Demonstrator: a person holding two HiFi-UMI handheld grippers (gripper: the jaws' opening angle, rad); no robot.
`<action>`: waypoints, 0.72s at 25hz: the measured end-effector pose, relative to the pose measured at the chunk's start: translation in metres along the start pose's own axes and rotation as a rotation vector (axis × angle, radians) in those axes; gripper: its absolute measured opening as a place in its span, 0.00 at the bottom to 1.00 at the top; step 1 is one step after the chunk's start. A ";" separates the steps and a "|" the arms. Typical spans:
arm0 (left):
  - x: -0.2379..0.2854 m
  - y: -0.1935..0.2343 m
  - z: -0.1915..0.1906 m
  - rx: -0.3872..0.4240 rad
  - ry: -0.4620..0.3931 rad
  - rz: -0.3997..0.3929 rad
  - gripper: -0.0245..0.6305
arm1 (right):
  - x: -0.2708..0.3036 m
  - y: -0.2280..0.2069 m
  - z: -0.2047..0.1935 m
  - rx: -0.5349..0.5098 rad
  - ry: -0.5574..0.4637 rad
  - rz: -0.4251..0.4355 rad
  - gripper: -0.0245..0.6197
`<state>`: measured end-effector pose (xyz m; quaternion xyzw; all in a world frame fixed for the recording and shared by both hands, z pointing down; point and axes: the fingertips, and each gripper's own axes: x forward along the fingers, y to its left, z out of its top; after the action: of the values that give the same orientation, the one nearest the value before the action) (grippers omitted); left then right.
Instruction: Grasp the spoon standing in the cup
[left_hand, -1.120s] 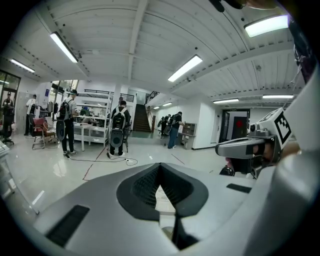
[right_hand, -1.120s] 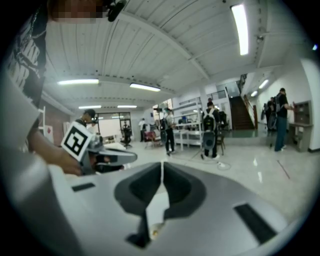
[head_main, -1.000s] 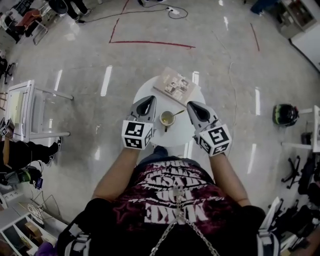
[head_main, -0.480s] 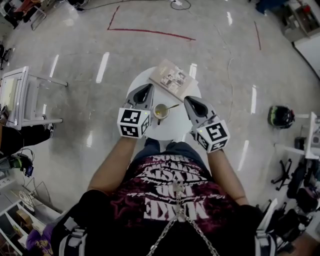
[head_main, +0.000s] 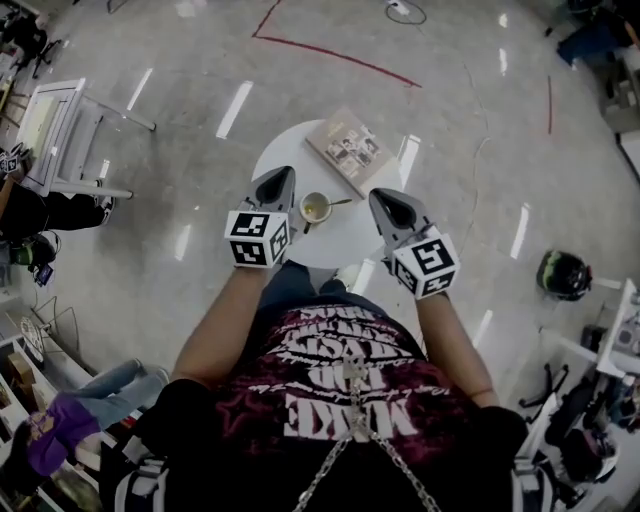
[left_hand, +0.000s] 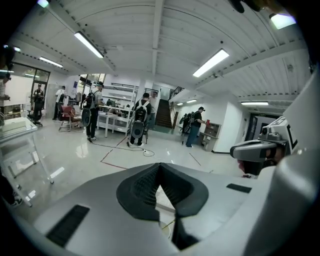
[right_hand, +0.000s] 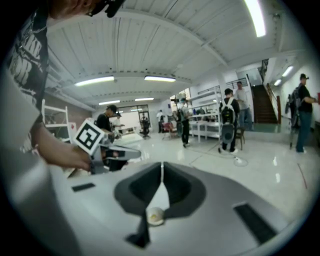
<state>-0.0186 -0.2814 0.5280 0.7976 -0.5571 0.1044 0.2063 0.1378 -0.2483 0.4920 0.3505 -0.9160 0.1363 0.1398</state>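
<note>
Both pairs of jaws are pressed together on nothing. The left gripper (head_main: 277, 176) and right gripper (head_main: 386, 198) flank the small pale round cup (head_main: 315, 208) on the round white table (head_main: 335, 248), seemingly poised to approach. The cup holds the slim metal spoon (head_main: 337, 203), with its handle leaning towards the right gripper.

Bright ceiling tubes (left_hand: 212, 61) — streaky glare on the glossy floor (head_main: 200, 150) — strong fisheye warp, dark corners.
</note>
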 end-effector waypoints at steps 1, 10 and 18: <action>-0.002 0.000 -0.004 -0.008 0.008 0.006 0.07 | -0.001 0.000 -0.001 -0.002 0.003 0.007 0.09; 0.005 0.004 -0.023 0.016 0.069 -0.015 0.07 | 0.013 -0.005 -0.014 0.006 0.021 -0.009 0.09; 0.021 0.028 -0.052 0.001 0.158 -0.045 0.07 | 0.038 -0.004 -0.042 0.044 0.095 -0.040 0.09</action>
<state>-0.0342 -0.2846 0.5886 0.7993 -0.5208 0.1629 0.2515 0.1202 -0.2592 0.5452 0.3647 -0.8980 0.1701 0.1779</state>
